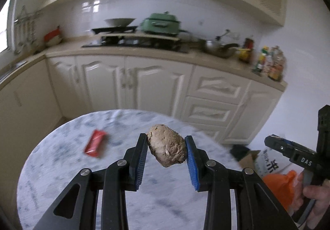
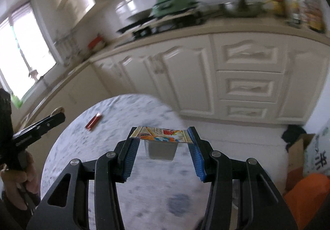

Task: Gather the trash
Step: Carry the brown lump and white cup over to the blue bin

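A: What does each gripper carry?

B: The left gripper [image 1: 166,148] has its jaws clamped on a crumpled brownish wad [image 1: 166,145], held in the air above the marble tabletop [image 1: 61,168]. The right gripper [image 2: 163,147] has its jaws pressed on the foil lid edges of a small sealed cup [image 2: 162,143], likewise clear of the tabletop.

A: What is left?

B: A red wrapper [image 1: 95,143] lies on the tabletop. Neither held piece is binned yet; an orange bag [image 1: 278,186] to the right is probably the destination.
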